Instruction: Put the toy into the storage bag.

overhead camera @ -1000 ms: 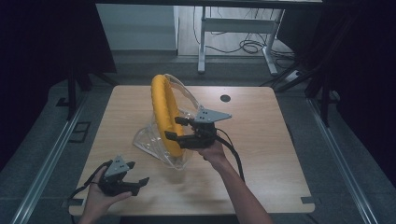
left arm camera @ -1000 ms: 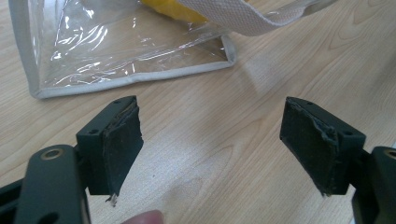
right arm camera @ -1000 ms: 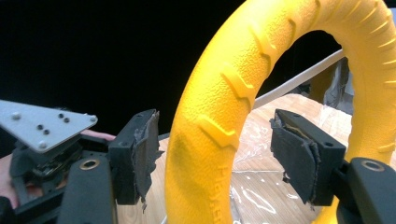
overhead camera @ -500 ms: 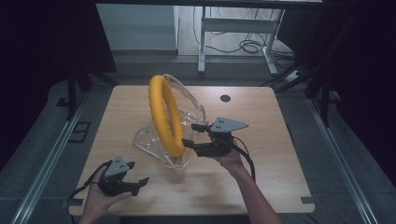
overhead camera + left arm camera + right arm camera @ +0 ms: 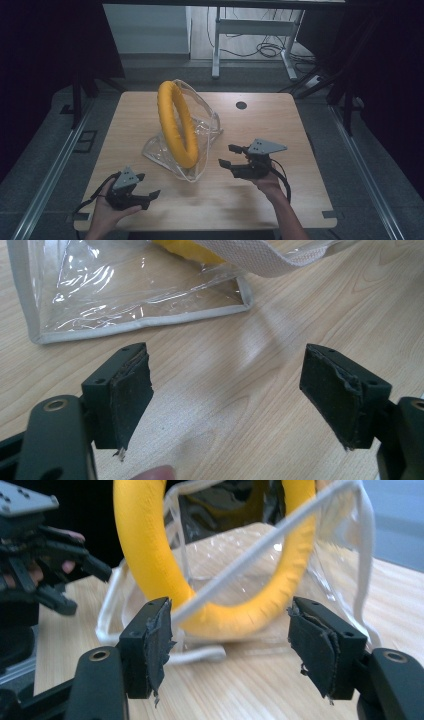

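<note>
The yellow ring [image 5: 176, 125] stands upright inside the clear bag [image 5: 205, 131] near the middle of the wooden table [image 5: 300, 130], its lower arc resting in the bag.

The right gripper [image 5: 231, 156] sits just right of the bag, clear of it. Its 2 jaws stand apart, have just been closing slightly, and hold nothing between them; the bag's white strap [image 5: 280, 535] lies beyond them.

The left gripper [image 5: 146, 186] rests at the table's near left edge, jaws wide apart and empty, facing the bag's grey-edged corner [image 5: 240, 297].

Light wooden table [image 5: 310, 150]; clear plastic bag [image 5: 162, 150] lying on it, yellow ring [image 5: 176, 125] upright inside.
</note>
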`<state>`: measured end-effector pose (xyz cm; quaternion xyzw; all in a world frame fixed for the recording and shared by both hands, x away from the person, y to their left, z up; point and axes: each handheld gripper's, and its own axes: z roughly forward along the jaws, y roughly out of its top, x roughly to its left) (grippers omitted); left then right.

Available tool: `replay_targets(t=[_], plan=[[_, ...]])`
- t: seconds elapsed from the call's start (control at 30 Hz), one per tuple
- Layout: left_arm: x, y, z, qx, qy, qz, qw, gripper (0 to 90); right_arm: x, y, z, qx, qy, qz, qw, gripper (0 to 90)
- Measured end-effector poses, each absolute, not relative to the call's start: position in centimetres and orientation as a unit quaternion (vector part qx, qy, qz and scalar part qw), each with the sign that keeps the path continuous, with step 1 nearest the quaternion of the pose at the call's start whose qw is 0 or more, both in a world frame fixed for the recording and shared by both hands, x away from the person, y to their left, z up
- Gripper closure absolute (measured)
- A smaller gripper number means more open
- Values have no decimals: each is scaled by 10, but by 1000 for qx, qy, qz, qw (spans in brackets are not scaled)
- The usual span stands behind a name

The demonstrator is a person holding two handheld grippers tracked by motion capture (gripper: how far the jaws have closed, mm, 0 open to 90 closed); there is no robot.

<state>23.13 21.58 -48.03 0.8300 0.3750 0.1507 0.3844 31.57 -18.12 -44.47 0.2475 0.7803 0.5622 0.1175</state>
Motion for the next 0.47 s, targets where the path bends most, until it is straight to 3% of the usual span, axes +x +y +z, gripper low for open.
replay_targets(t=[0.47], plan=[[231, 215, -481, 831, 375, 150, 383, 206, 311, -189, -454, 257, 787, 545, 129, 343]])
